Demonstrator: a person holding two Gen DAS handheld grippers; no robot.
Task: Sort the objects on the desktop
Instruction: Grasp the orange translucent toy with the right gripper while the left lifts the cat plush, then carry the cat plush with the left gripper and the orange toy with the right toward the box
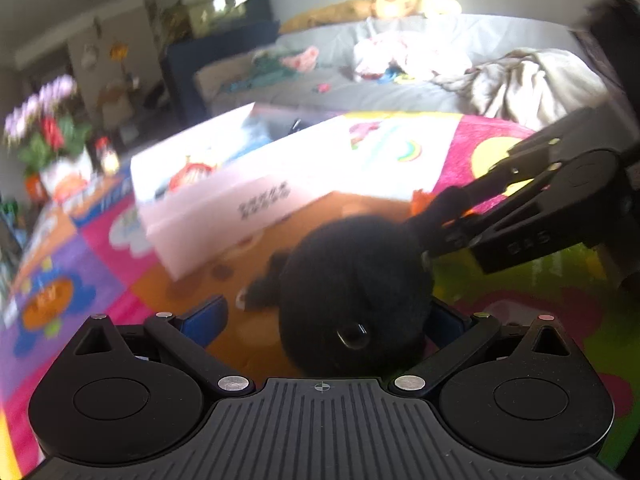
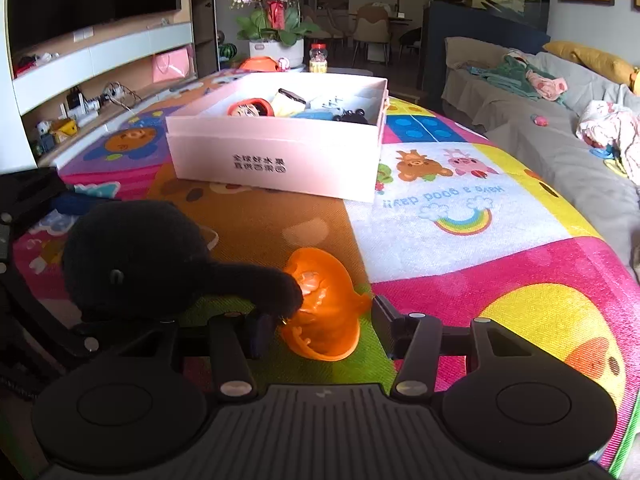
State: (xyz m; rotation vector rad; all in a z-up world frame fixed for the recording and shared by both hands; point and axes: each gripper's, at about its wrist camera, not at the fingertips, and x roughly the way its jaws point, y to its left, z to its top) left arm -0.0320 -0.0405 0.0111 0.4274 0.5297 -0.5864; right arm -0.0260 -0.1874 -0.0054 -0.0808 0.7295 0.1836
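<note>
A black plush toy [image 1: 352, 276] lies on the colourful play mat, between the blue pads of my left gripper [image 1: 324, 320], whose jaws stand wide apart around it. In the right wrist view the same plush [image 2: 132, 252] lies at the left, one limb reaching an orange plastic toy [image 2: 324, 308]. My right gripper [image 2: 324, 336] is open, its fingers on either side of the orange toy. It also shows in the left wrist view [image 1: 516, 208] at the right. A white box [image 2: 280, 144] holding several toys stands further back on the mat.
The play mat [image 2: 460, 240] covers a low table. A grey sofa [image 2: 560, 120] with clothes runs along the right. A flower pot [image 2: 276, 24] and a jar [image 2: 319, 58] stand behind the box. Shelves and a TV are at the left.
</note>
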